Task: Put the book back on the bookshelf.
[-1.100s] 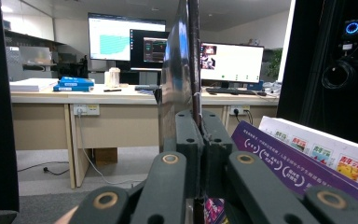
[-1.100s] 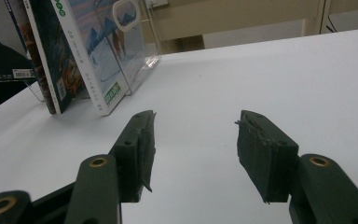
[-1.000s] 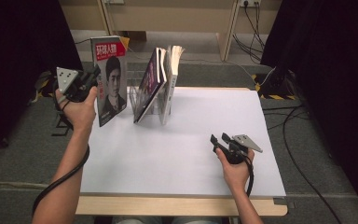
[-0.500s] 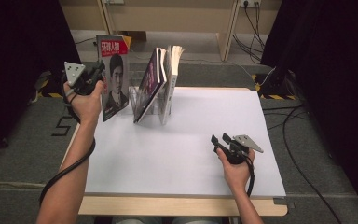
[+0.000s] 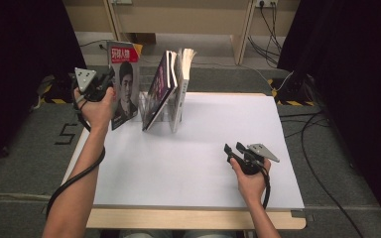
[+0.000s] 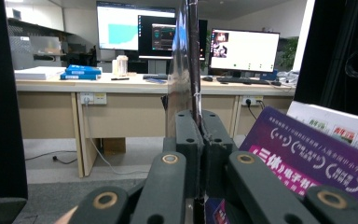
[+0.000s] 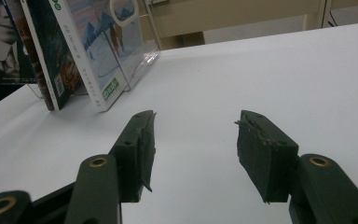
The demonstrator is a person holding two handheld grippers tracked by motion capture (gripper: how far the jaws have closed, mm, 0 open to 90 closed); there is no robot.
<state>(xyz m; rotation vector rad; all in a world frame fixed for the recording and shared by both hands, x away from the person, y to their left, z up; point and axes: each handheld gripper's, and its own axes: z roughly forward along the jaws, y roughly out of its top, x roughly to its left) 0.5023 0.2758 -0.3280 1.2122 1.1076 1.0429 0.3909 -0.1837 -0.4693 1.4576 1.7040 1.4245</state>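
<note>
My left gripper (image 5: 108, 79) is shut on the edge of a magazine (image 5: 124, 84) with a portrait and a red title band, held upright at the table's far left corner. In the left gripper view the jaws (image 6: 199, 135) pinch the magazine's thin edge (image 6: 189, 56), seen end-on. Just right of it a clear rack (image 5: 171, 111) holds leaning books (image 5: 159, 87), the nearest with a purple cover (image 6: 307, 158). My right gripper (image 5: 233, 148) rests low over the white table (image 5: 203, 148) at the front right, open with nothing between its fingers (image 7: 193, 140).
The rack's books (image 7: 79, 51) lean to the left, seen ahead of the right gripper. A desk (image 5: 178, 20) and cables (image 5: 278, 25) lie on the floor beyond the table. Black curtains flank both sides. Monitors (image 6: 242, 49) stand on a far desk.
My left hand has carried the magazine to the right, closer to the rack, and stood it more upright. The right gripper has stayed in place.
</note>
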